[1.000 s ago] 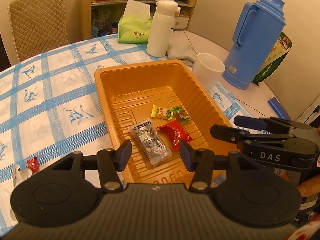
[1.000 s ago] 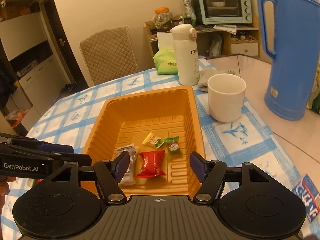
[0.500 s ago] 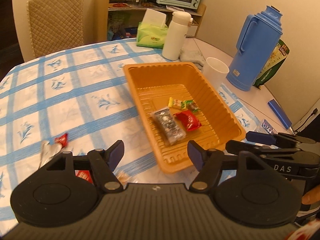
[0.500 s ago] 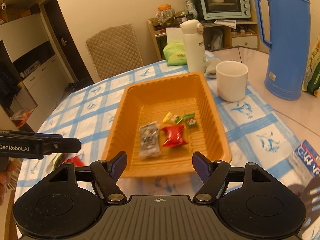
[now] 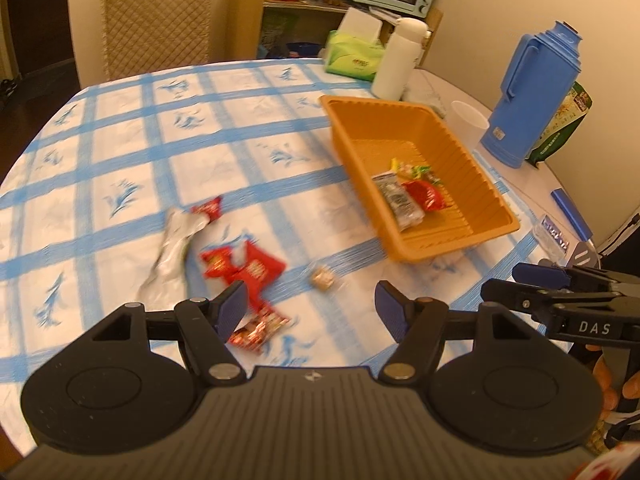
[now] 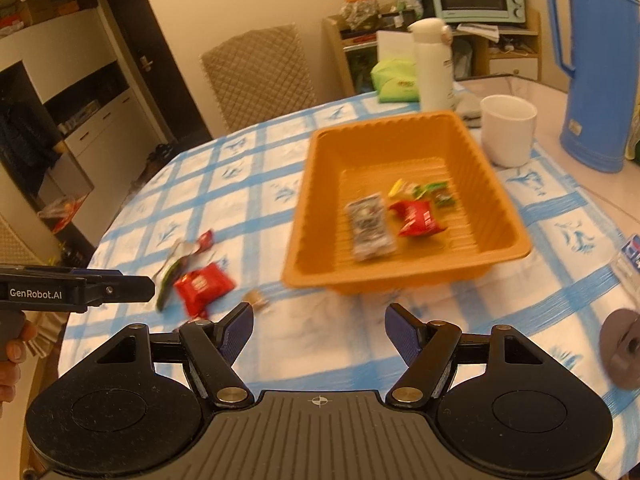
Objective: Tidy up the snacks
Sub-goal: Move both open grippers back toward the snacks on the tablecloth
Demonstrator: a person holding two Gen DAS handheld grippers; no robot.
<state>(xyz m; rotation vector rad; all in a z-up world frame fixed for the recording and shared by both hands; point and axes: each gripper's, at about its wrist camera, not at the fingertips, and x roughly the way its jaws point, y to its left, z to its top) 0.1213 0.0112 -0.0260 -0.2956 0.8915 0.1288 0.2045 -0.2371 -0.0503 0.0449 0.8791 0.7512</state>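
**Orange tray part-filled, loose snacks left on the cloth**

Silver foil marks the left end of the loose snacks: a crumpled silver wrapper (image 5: 173, 248) lies on the blue-checked tablecloth (image 5: 120, 128), with a small red packet (image 5: 209, 209) touching its upper end. Just to the right lie two larger red packets (image 5: 244, 268) close together, and another red packet (image 5: 258, 326) sits nearer the camera, partly behind the left gripper's (image 5: 310, 308) left finger. A small tan sweet (image 5: 323, 279) rests alone on the cloth between the red packets and the tray.

The left gripper hangs above the cloth with its jaws wide apart and nothing between them; they have just been opening.

Further right stands the orange tray (image 5: 412, 118). Inside it, toward the near end, lie a long silver-grey packet (image 5: 398, 200), a red packet (image 5: 424, 195) beside it, and small yellow and green sweets (image 5: 416, 169) just behind.

The right gripper (image 6: 319, 334) is over bare cloth in front of the tray, jaws spread and empty; they too have just been opening. In the left wrist view it shows at the right edge, with a hand (image 5: 612, 380) below it.

Beyond the tray stand a white flask (image 5: 396, 60), a green tissue box (image 5: 352, 60), a white cup (image 6: 508, 130) and a blue thermos jug (image 5: 532, 92).
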